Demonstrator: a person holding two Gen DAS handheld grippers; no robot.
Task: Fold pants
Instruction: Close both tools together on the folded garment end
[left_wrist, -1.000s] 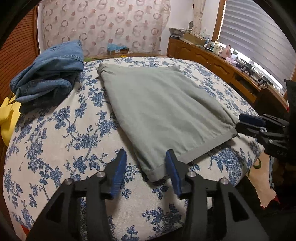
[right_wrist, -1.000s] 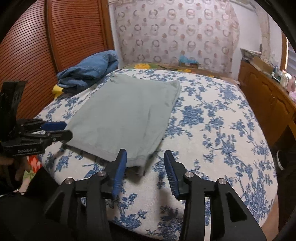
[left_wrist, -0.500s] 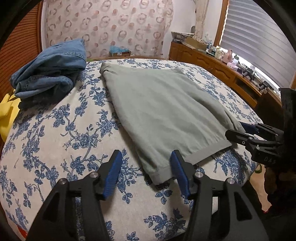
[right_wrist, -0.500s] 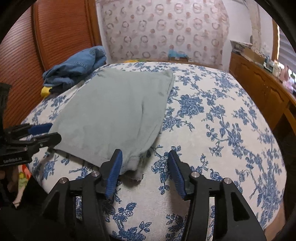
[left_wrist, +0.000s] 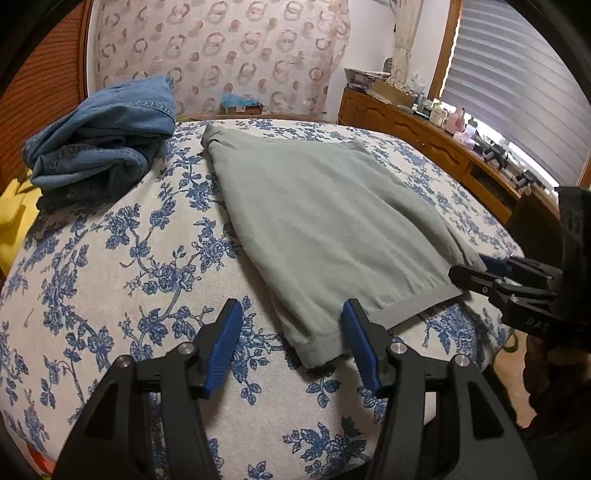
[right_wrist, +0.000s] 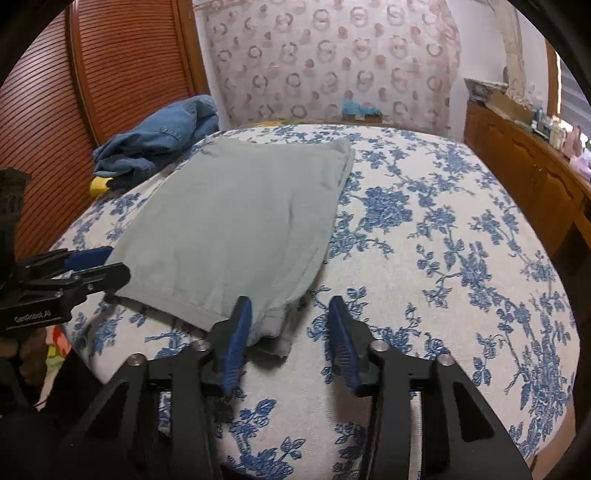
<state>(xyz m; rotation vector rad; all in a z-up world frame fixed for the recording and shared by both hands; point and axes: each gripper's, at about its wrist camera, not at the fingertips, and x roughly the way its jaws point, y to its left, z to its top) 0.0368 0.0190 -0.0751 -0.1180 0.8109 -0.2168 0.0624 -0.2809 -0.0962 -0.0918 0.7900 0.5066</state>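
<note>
Lying flat on the bed (left_wrist: 110, 280), the pants (left_wrist: 325, 218) are already doubled into a broad grey panel, hems at the near edge, waist toward the far wall; a heap of jeans (left_wrist: 99, 136) sits well apart at the far left, beside something yellow (left_wrist: 9, 221).

At the left hem corner, the left tongs (left_wrist: 291, 345) stand open, the corner lying between the blue pads (left_wrist: 225, 343) and not yet pinched; the right pad looks to be touching the hem's edge. At the other hem corner, the right tongs (right_wrist: 290, 332) are open too, the left pad lying over the cloth and the loose under-layer (right_wrist: 275, 334) poking out between the two pads.

The likely step is taking both hem corners to carry them toward the waist; the risks lie in the grip. Closing too shallowly would catch only the top layer, so the lower layers would drag and the fold come apart; the offset under-layer at the right corner makes that likelier there. Pinching too deep could gather the floral sheet as well; lifting the two corners unevenly would skew the panel and crease it.
</note>
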